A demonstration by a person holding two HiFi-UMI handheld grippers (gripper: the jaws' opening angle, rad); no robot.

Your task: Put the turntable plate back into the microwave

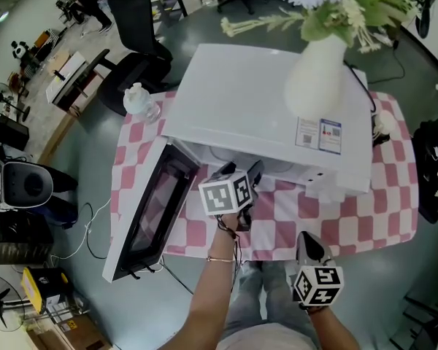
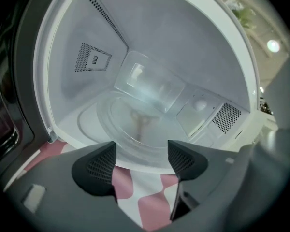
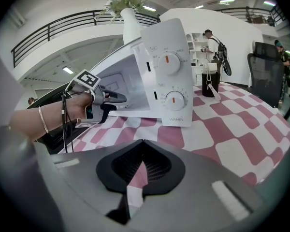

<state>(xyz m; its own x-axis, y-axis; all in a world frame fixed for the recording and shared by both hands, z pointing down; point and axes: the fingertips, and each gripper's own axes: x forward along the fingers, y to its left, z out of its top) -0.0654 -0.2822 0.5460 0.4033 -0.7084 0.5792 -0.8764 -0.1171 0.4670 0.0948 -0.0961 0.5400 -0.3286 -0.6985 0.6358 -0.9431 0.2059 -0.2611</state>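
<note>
Inside the microwave [image 1: 263,100], on the cavity floor, the plate [image 2: 140,129] is lying flat. It is showing as a clear glass disc with a raised rim, and the hub under its middle is showing through the glass. Being round, it is offering no long axis. Its broad face is pointing up and its near rim is reaching toward the open front. The door [image 1: 150,210] is hanging wide open on the left. The left gripper [image 2: 139,166] is hovering just outside the opening and pointing into the cavity. Its fingers [image 2: 94,170] are standing wide apart with nothing between them, and the plate's near rim is showing just beyond them. The right gripper [image 3: 141,170] is hovering near the front edge of the checked surface [image 1: 336,217], fingers pressed together, gripping nothing. A white vase [image 1: 317,79] is standing on top of the microwave.
</note>
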